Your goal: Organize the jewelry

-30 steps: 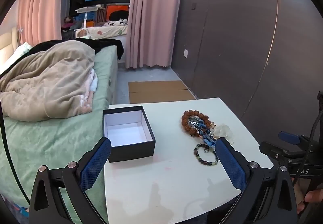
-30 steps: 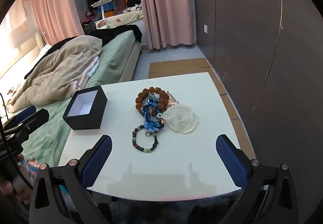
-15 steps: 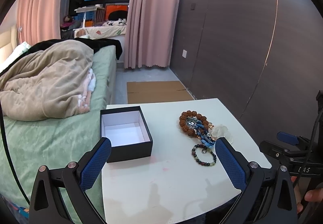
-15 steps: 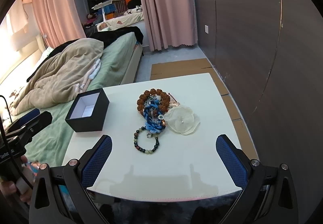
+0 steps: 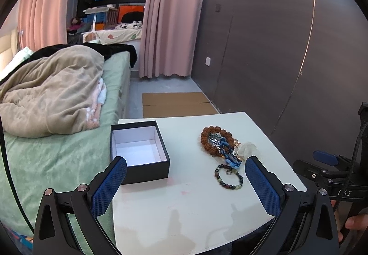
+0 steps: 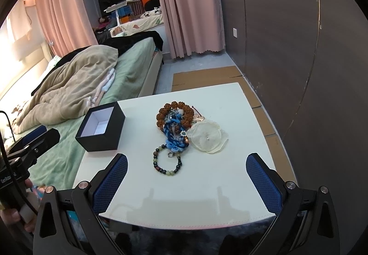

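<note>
From the left wrist cam, the left gripper (image 5: 185,171) was spread wide with nothing in it, hanging over the near edge of the white table (image 5: 195,209). The open black box (image 5: 139,151) sat just past its left finger, and the jewelry pile (image 5: 220,146) lay near the right finger, not touching.

Right wrist view: the right gripper (image 6: 186,168) was wide open too, empty, with the beaded bracelet (image 6: 167,160) out ahead between its fingers. A bed (image 6: 128,75) and pink curtains (image 6: 191,4) sat behind.
</note>
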{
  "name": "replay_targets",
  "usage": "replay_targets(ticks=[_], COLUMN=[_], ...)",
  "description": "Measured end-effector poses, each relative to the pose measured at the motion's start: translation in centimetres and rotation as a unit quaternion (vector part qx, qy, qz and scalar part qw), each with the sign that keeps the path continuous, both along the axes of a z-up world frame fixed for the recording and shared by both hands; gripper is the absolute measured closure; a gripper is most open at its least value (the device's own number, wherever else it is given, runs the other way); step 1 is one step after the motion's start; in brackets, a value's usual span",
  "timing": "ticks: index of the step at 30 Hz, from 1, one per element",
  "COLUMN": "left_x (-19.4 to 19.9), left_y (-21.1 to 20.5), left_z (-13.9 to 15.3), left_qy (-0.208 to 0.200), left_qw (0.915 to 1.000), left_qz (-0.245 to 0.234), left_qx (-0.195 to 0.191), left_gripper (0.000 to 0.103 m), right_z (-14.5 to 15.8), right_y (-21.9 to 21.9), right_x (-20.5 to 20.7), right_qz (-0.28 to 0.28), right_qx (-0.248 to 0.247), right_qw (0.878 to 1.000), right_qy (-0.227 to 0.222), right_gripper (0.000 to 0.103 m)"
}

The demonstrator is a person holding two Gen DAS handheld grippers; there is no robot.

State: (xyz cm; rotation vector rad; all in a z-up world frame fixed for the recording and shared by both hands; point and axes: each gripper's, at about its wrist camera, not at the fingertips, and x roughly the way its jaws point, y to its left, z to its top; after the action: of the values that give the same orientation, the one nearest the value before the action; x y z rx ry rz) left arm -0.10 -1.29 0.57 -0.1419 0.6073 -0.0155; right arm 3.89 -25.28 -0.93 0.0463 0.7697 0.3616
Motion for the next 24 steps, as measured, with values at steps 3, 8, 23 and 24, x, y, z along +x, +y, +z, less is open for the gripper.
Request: replay_targets(ticks=[3,8,23,24], left_x=[0.0,-0.1,0.1,0.1], left_y=[0.0,-0.1,-0.5,-0.6], left_z=[0.0,0.0,0.1,0.1], left_qy=[0.000,0.000,0.002,0.002], left_qw=[1.0000,1.0000,1.0000,1.0000], left_qz=[-0.001,-0.001,-0.003,-0.005], left_qx=[-0.001,-0.001,-0.001,-0.002], left_gripper=[0.000,0.000,0.000,0.000], right_z=[-0.1,-0.1,0.2,0.2], right_y=[-0.2,-0.4,-1.2,-1.3], right_x=[0.1,0.0,-0.1,-0.1], right_qz=[-0.001,-0.004,-0.014,-0.015], right_qx=[0.002,0.003,0.014,0.016], right_qw=[1.000,1.000,1.000,1.000], right_qy=[0.001,0.003,0.005,0.006], right_gripper=[0.000,0.000,0.000,0.000])
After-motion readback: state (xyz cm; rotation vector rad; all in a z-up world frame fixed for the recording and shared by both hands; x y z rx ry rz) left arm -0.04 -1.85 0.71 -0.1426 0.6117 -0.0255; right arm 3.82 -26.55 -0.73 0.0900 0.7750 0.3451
